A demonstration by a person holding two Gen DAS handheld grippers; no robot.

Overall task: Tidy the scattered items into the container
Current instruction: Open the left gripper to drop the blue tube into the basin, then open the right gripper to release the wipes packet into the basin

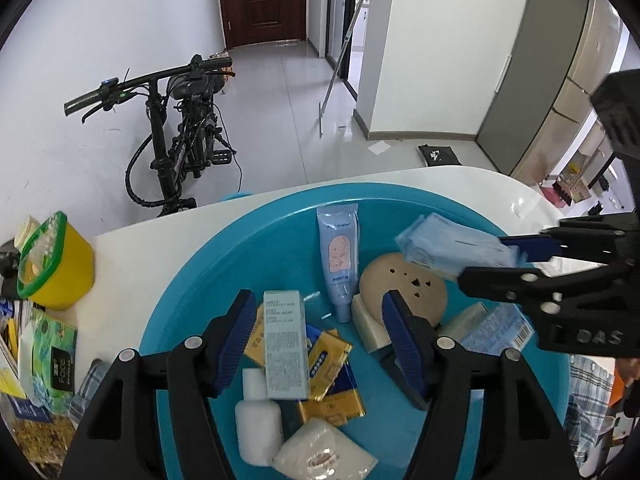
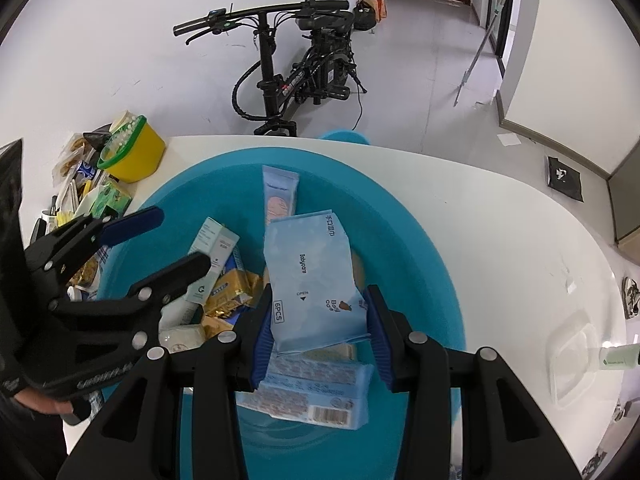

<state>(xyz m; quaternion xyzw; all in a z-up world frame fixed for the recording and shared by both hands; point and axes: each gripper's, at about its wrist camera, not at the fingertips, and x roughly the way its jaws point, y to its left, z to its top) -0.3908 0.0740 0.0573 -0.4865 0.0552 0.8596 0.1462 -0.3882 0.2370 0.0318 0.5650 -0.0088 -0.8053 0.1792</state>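
Observation:
A blue basin (image 1: 192,264) (image 2: 420,248) stands on the white table and holds several items: a pale box (image 1: 286,344), a light blue tube (image 1: 340,256), a wooden disc (image 1: 404,288), yellow sachets (image 1: 336,364) and a white bottle (image 1: 258,412). My left gripper (image 1: 320,320) (image 2: 176,240) hangs open over the basin, with the pale box lying below between its pads, untouched. My right gripper (image 2: 320,320) (image 1: 504,264) is shut on a light blue wipes pack (image 2: 308,276) (image 1: 452,252), held above the basin. Another blue pack (image 2: 308,396) lies underneath it.
A yellow tub with a green lid (image 1: 56,264) (image 2: 132,156) and a heap of packets (image 1: 36,360) sit on the table left of the basin. A clear plastic lid (image 2: 572,356) and a green tube (image 2: 618,356) lie at the right. A bicycle (image 1: 176,140) stands beyond the table.

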